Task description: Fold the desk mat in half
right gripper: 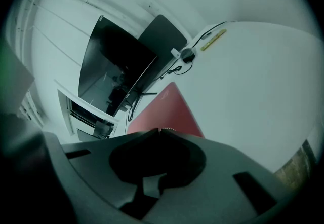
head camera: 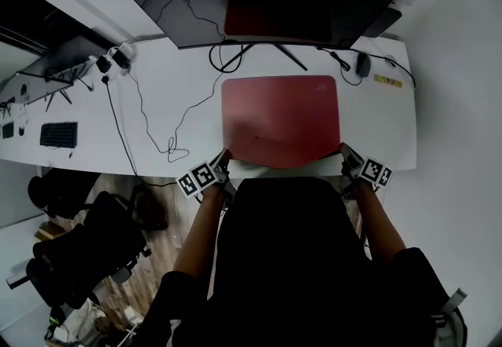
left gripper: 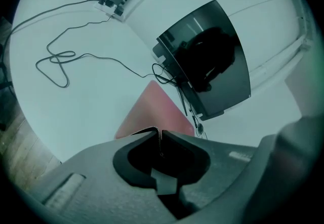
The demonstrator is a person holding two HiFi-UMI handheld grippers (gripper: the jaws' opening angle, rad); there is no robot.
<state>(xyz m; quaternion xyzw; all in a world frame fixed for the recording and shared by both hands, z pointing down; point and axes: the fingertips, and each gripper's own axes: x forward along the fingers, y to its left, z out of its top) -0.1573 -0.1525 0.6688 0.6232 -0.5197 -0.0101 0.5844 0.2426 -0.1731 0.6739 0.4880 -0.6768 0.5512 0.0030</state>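
Spanning most of the head view, the white desk carried a curved monitor at its far side, and the red desk mat lay flat in front of it, just short of the monitor's stand legs. Only the mat's near edge stood raised off the desk, showing a pale strip of underside between the two tools. The left gripper had its jaws drawn almost together on the mat's near left corner, with the thin edge pinched between the tips; the right gripper was clamped the same way on the near right corner. A thin cable lay looped on the desk to the left of the mat, apart from it.

The fold looked barely begun, and the main risk seemed to be the hold itself: each grip took only a sliver of corner, so a pull that was too brisk or uneven could have slipped one corner free and let that side drop. If one hand led the other, the crease would likely have run crooked. Dragging forward instead of lifting over might also have slid the whole mat toward the stand legs
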